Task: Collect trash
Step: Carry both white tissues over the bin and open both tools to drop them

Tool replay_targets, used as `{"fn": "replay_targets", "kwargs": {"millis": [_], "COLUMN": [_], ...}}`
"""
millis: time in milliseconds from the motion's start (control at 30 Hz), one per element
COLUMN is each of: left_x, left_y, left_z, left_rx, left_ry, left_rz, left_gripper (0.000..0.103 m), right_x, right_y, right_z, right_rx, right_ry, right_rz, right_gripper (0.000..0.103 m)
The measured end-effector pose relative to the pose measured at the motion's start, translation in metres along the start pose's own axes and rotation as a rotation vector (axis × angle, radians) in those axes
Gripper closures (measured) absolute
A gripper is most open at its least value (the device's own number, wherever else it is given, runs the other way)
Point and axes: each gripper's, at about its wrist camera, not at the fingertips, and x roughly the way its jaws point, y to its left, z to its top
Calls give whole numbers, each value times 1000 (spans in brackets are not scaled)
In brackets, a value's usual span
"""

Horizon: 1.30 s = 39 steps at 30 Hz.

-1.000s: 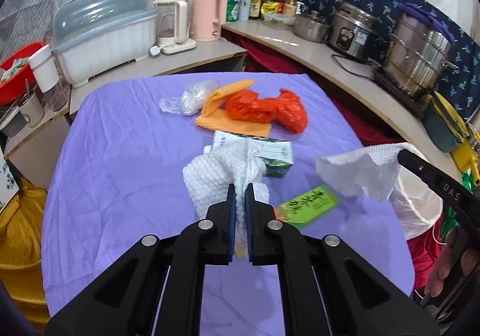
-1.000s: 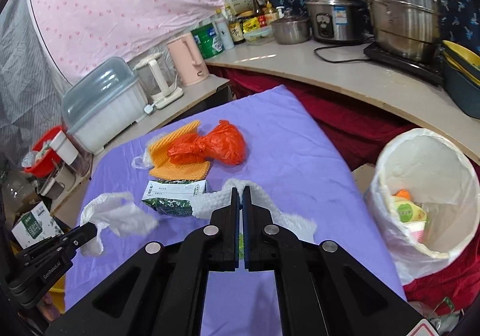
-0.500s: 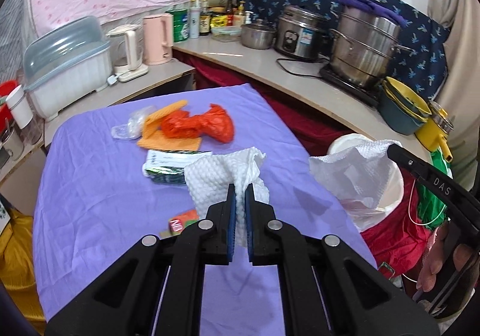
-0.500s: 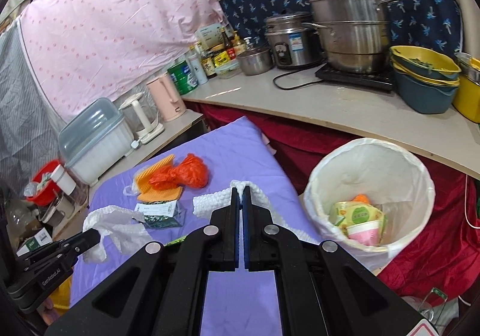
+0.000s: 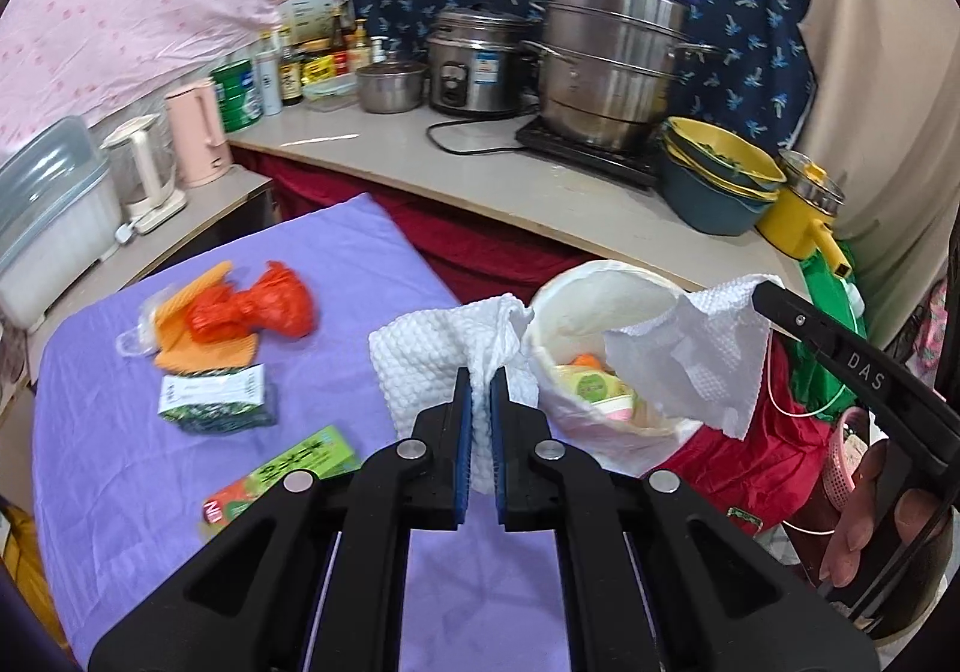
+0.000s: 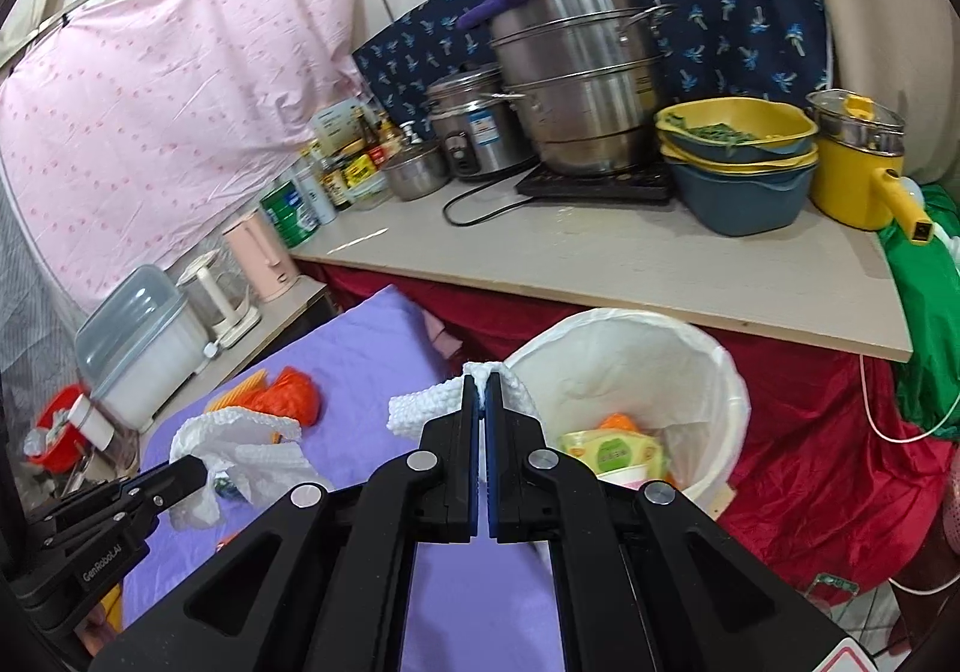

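My left gripper [image 5: 478, 381] is shut on a crumpled white paper towel [image 5: 426, 354] and holds it above the purple table's right edge, beside the white-lined trash bin [image 5: 600, 300]. My right gripper [image 6: 482, 387] is shut on another white paper towel [image 6: 420, 405]. In the left wrist view that towel [image 5: 690, 354] hangs over the bin's opening. The bin [image 6: 708, 366] holds packaging. On the table lie an orange plastic bag [image 5: 252, 309], a green-and-white carton [image 5: 213, 399] and a green box [image 5: 282, 471].
A wooden counter [image 6: 600, 258] behind the bin carries a steamer pot [image 6: 570, 84], a rice cooker, stacked basins [image 6: 738, 162] and a yellow pot. Kettles and a lidded white box [image 5: 42, 228] stand at the left. Red cloth hangs under the counter.
Both grippers have carried their paper towels rightward from over the table's middle to the bin. The right gripper's towel now hangs over the bin's opening.
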Motion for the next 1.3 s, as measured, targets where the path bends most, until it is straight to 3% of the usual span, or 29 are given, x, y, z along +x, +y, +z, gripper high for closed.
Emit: {"fn": "replay_targets", "kwargs": {"millis": [467,700,1000,1067,1133,1200,1300], "left_x": [69,111,150,155,157,155,153], "left_y": [-86,-100,-108,-109,-108,-108,-107], "left_z": [34,40,36,35,34,35,36], "left_rx": [102,101,113,114,109,101,109], "left_ry": [55,108,156,157,152,127,105], "left_rz": [-138,-163,-137,-131,-122,-110,-89], "left_gripper": [97,97,96,88,62,48,41], "right_x": [26,54,82,87,88,90,89], "right_y": [-66,-90,-98,-98,-99,-99,-96], "right_z": [29,33,26,25,25,26,28], "right_rx": [52,104,97,95,101,102,101], "right_ry": [3,33,77,79,80,81,69], "right_rz": [-51,-46,-54,-60,-56,-54,-56], "right_gripper": [101,101,101,97,95,92,78]}}
